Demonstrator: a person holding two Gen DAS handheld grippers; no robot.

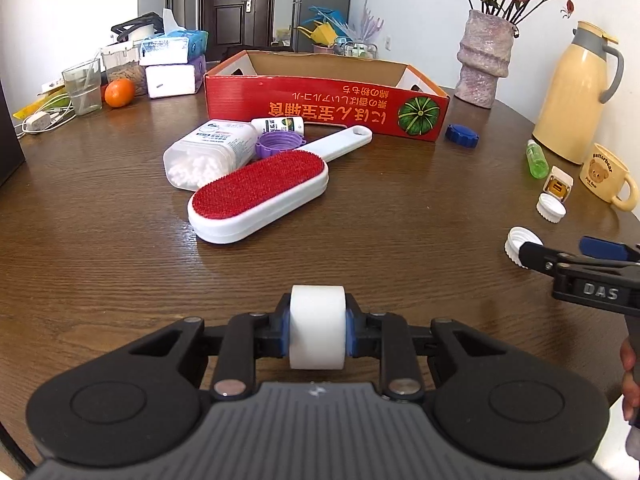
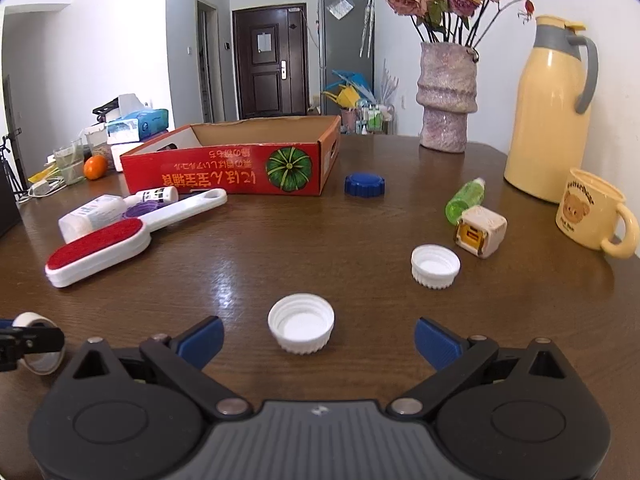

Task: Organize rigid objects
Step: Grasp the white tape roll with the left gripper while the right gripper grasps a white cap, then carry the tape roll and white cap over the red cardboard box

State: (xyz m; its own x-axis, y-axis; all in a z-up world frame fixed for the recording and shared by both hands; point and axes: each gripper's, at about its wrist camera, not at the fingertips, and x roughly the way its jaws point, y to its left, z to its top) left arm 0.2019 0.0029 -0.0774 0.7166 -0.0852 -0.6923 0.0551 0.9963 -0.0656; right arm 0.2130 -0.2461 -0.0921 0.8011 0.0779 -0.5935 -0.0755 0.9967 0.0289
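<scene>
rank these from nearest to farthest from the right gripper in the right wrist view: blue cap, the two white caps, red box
1. Near white cap, just ahead of the right gripper, between its open fingers.
2. Second white cap, ahead to the right.
3. Blue cap, farther back, right of the box.
4. Red box, at the back, left of centre.

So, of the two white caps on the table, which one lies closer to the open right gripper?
The white cap directly between the right gripper's open fingers. The other white cap lies farther off, close to the small cream cube.
</scene>
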